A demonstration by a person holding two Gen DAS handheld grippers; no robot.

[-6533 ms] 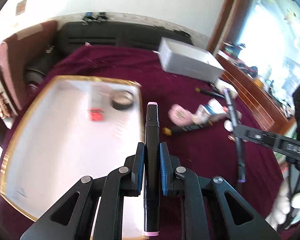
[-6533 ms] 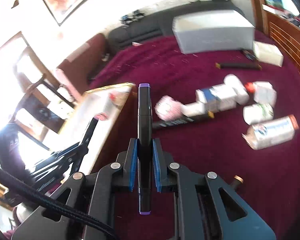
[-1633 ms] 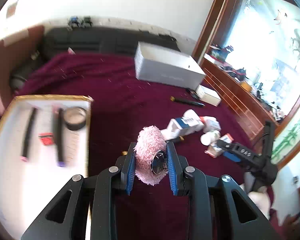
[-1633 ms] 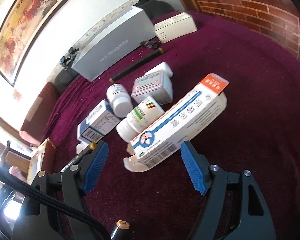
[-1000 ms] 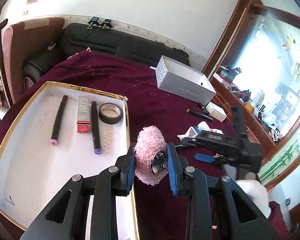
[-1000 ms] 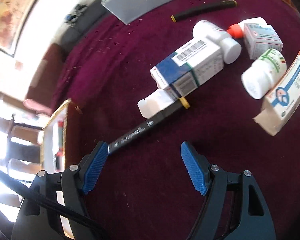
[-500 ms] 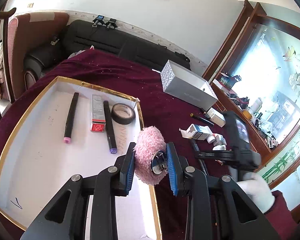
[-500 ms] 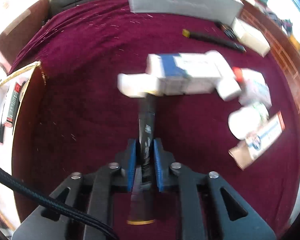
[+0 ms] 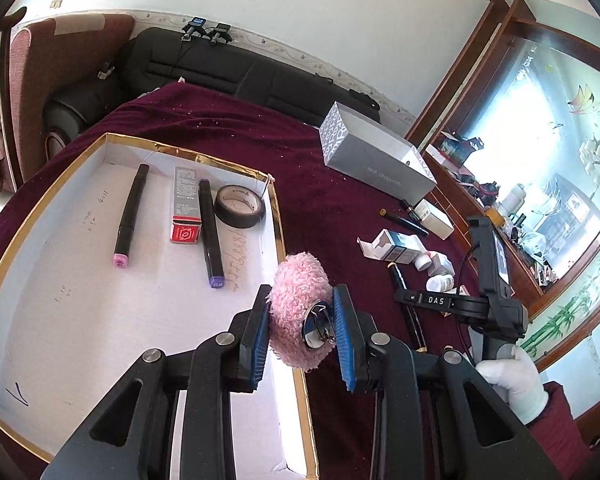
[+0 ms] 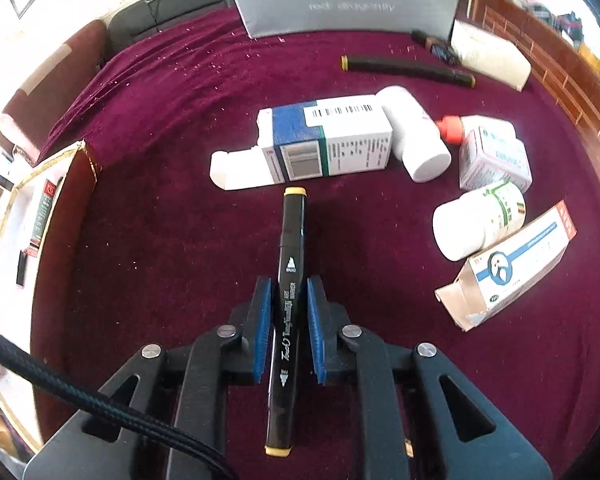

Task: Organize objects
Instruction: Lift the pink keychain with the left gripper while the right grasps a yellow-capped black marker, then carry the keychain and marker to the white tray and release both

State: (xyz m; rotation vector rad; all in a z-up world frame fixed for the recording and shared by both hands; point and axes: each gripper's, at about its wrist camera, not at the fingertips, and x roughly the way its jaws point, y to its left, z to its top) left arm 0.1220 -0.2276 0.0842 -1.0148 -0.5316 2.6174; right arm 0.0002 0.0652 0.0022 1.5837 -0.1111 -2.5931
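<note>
The left hand-held gripper (image 9: 302, 326) was clamped on a fluffy pink puff (image 9: 298, 312) with a shiny metal piece, held over the right edge of the gold-rimmed white tray (image 9: 278, 220); ahead and to its left in the tray lay two black markers, a red-ended box and a tape roll (image 9: 240, 206). The right hand-held gripper (image 10: 288, 320) was clamped on a black yellow-capped marker (image 10: 290, 280), whose far tip pointed at the blue-and-white medicine box (image 10: 328, 142) on the maroon-covered bench (image 10: 180, 220).

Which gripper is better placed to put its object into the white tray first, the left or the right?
Probably the left. The left gripper, shut on the pink puff, is right at the white tray edge. The right gripper holds the yellow-capped marker over the cloth, farther off.
</note>
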